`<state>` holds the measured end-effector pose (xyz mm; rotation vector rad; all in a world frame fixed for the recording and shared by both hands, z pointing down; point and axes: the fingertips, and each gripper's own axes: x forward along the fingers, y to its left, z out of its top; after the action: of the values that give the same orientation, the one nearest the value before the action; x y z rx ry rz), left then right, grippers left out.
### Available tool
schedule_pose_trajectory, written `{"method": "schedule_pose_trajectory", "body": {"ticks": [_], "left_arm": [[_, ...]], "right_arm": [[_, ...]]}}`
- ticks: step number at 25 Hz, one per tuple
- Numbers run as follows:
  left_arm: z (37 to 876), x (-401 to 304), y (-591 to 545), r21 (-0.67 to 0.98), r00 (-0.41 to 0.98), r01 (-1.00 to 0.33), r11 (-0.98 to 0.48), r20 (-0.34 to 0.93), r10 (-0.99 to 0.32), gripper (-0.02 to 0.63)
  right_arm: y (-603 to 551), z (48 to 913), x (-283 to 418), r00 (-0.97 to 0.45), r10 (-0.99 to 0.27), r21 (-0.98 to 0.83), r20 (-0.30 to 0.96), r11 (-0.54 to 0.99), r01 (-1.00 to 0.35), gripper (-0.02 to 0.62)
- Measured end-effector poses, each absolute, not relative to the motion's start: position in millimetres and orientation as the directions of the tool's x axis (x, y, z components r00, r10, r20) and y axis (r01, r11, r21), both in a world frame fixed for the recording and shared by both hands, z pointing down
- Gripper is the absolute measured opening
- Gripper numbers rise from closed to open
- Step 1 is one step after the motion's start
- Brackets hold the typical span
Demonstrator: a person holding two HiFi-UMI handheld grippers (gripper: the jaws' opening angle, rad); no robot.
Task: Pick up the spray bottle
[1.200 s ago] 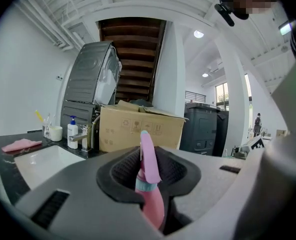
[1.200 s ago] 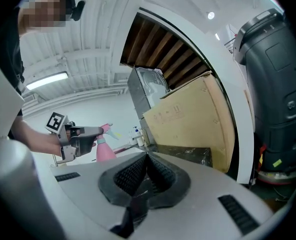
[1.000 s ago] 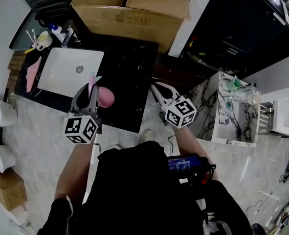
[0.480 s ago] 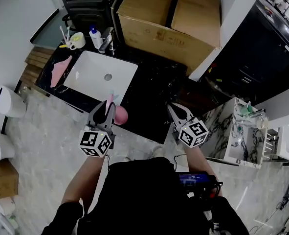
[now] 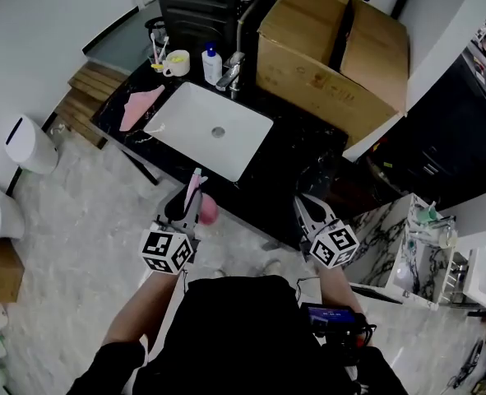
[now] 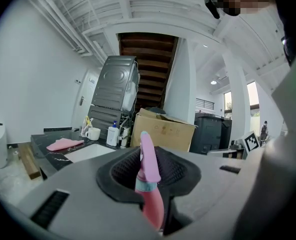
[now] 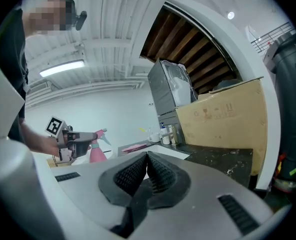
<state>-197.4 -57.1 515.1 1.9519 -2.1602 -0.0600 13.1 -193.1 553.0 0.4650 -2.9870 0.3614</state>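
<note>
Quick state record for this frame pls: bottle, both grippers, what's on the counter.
spray bottle: pink, lifted off the counter
left gripper: jaws closed on the spray bottle
right gripper: jaws together, nothing between them
counter: black, with a white sink
on counter: pink cloth, mug, pump bottle, cardboard box
task status: bottle already picked up

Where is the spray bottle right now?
The spray bottle is clamped in the left claw, left of centre in the head view, at the front edge of the counter, near the sink.
</note>
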Motion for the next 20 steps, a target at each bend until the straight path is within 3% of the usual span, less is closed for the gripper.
{"method": "schedule_pose_trajectory", "body": {"ticks": [20], "left_arm": [[571, -215, 46, 0.240, -0.103, -0.958, 0.159, 0.229, -0.968, 0.092]], "right_arm": [[-105, 570, -6, -0.956, -0.252, -0.191, 0.153, 0.941, -0.279, 0.025]]}}
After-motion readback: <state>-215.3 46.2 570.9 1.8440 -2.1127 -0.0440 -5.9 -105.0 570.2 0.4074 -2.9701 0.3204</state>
